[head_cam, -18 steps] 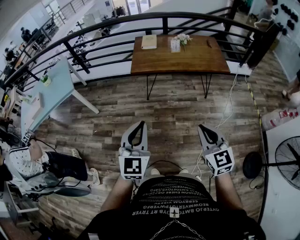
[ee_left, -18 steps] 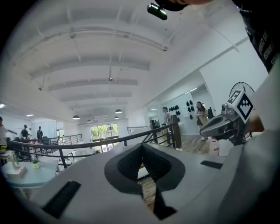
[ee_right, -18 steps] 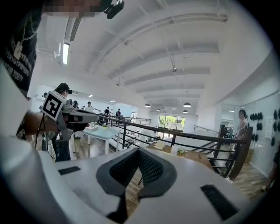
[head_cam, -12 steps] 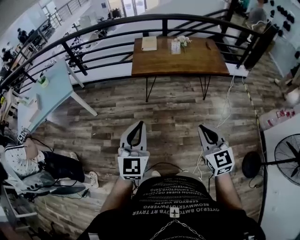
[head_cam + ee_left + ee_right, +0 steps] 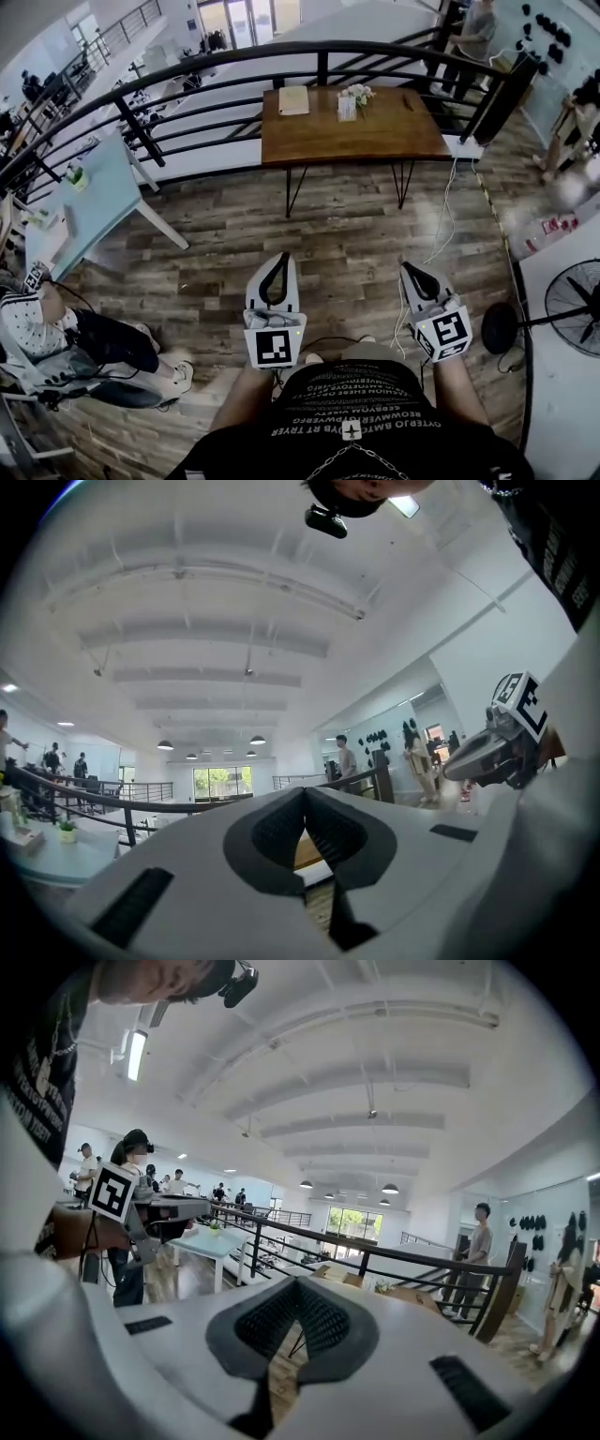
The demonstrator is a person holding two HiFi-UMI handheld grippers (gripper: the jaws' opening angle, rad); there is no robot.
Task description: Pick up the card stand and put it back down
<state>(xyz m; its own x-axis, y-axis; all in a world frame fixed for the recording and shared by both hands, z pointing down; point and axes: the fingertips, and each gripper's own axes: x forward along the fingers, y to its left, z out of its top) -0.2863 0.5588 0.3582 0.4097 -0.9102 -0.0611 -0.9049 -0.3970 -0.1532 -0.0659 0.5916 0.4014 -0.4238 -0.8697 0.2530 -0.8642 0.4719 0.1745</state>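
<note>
Approach not yet begun: both grippers empty, card stand far off on the table.

Head view: the left gripper (image 5: pixel 283 256) and right gripper (image 5: pixel 409 268) hang at the person's waist, well apart from the wooden table (image 5: pixel 309 131), where the card stand (image 5: pixel 348 109) sits beside the flowers (image 5: pixel 360 92); next likely comes walking up and opening one gripper's jaws. Left gripper view: jaws pressed together on nothing, table mostly hidden behind them. Right gripper view: jaws likewise clenched empty; the stand is too small to make out.

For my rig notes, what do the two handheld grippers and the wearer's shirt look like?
The left gripper and right gripper are white plastic with dark ribbed fingers. Each carries a cube of black-and-white square markers. The shirt is black, short-sleeved, with white lettering.
</note>
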